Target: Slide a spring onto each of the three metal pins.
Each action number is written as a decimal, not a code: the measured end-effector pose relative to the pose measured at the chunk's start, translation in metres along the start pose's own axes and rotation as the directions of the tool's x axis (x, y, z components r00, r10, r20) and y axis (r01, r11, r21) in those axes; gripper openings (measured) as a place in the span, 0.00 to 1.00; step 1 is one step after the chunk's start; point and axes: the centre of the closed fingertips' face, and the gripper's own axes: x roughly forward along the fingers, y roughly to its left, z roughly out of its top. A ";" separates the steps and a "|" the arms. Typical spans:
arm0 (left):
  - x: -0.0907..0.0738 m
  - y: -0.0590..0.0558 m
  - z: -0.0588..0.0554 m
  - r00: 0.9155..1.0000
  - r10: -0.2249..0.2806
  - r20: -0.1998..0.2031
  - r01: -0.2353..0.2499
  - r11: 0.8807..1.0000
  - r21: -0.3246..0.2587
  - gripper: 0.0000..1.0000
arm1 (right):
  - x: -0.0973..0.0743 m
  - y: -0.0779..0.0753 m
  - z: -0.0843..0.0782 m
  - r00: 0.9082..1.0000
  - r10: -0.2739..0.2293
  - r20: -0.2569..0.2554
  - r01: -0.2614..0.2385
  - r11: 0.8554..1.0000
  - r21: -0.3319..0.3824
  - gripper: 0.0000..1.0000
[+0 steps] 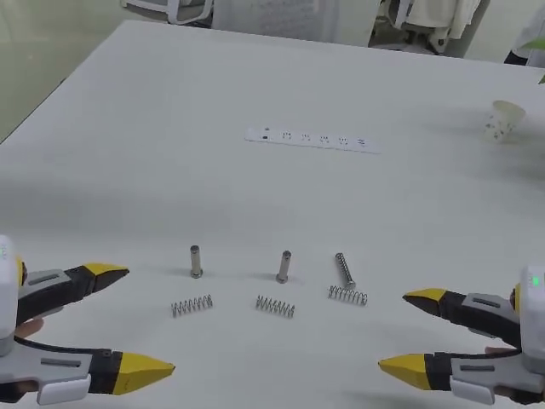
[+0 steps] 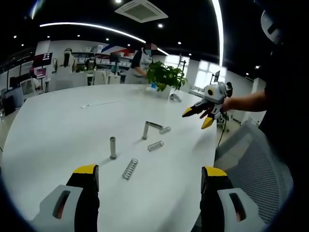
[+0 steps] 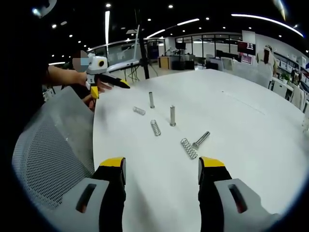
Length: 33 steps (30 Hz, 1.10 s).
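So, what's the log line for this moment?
left hand-held gripper: open; right hand-held gripper: open; left pin, middle pin: upright, bare; right pin: lying, bare; springs: on table

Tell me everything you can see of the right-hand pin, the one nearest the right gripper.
The right-hand pin is a slim, silvery metal rod with a wider flange at one end. It lies on its side on the white table, with the flange end toward the person. It carries no spring. One loose spring lies on the table right by the flange; whether they touch is unclear. Nothing grips the pin.
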 end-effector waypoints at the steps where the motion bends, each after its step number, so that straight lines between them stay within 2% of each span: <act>1: 0.000 0.001 0.000 1.000 0.002 0.000 -0.002 1.000 -0.001 0.84 | 0.000 0.000 0.000 1.000 -0.001 0.000 0.001 1.000 -0.001 0.60; 21: 0.000 0.002 -0.003 1.000 0.004 0.002 -0.004 1.000 -0.010 0.84 | 0.004 0.002 -0.001 1.000 0.011 -0.013 -0.011 1.000 -0.001 0.60; 28: 0.000 0.002 -0.003 1.000 0.006 0.003 -0.006 1.000 -0.013 0.83 | 0.011 -0.002 0.005 1.000 0.024 -0.012 -0.024 1.000 0.009 0.59; 33: -0.001 0.002 -0.005 1.000 0.007 0.002 -0.007 1.000 -0.016 0.83 | 0.020 -0.008 0.009 0.998 0.030 -0.051 -0.029 0.999 0.030 0.55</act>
